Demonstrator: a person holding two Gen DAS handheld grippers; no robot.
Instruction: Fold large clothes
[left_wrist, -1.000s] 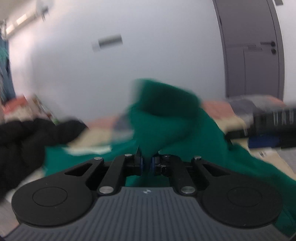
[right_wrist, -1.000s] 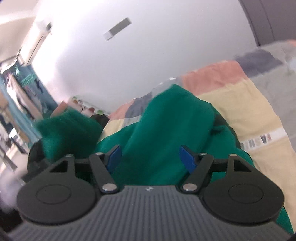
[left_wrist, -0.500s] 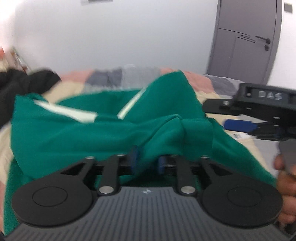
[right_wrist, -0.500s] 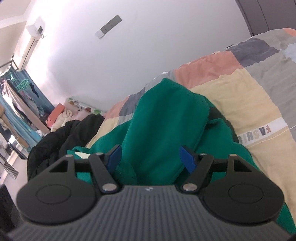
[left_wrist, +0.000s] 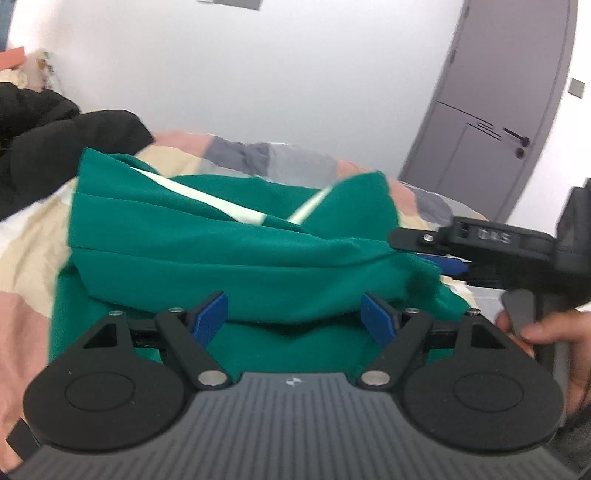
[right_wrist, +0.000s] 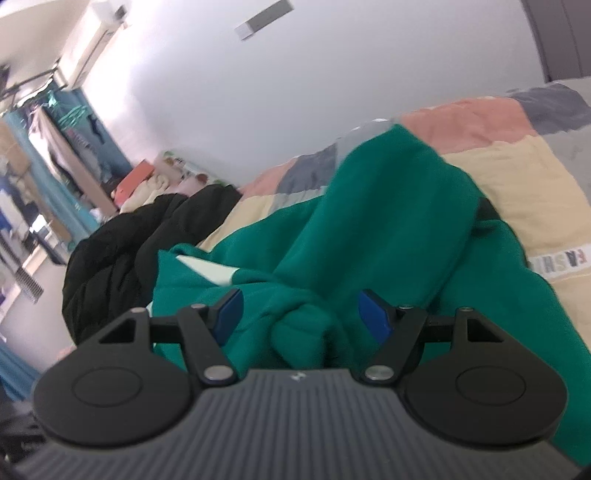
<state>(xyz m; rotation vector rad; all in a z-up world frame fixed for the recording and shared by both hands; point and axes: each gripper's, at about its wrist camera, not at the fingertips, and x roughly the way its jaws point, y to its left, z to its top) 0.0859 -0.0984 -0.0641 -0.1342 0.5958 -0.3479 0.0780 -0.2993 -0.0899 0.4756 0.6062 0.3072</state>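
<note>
A large green garment (left_wrist: 229, 258) with white stripes lies bunched on the patchwork bed; it also shows in the right wrist view (right_wrist: 376, 236). My left gripper (left_wrist: 295, 319) is open just above its near edge, holding nothing. My right gripper (right_wrist: 301, 314) is open over a raised fold of the green cloth, holding nothing. The right gripper also shows in the left wrist view (left_wrist: 443, 254), at the garment's right side, with a hand on its handle.
A black jacket (left_wrist: 48, 144) is heaped at the back left of the bed, also in the right wrist view (right_wrist: 140, 236). The patchwork quilt (right_wrist: 524, 177) extends right. A grey door (left_wrist: 495, 122) stands behind. Hanging clothes (right_wrist: 48, 147) are far left.
My left gripper, shut on the green cloth earlier, has opened and let it go; the cloth now lies lower and flatter. My right gripper stayed open.
</note>
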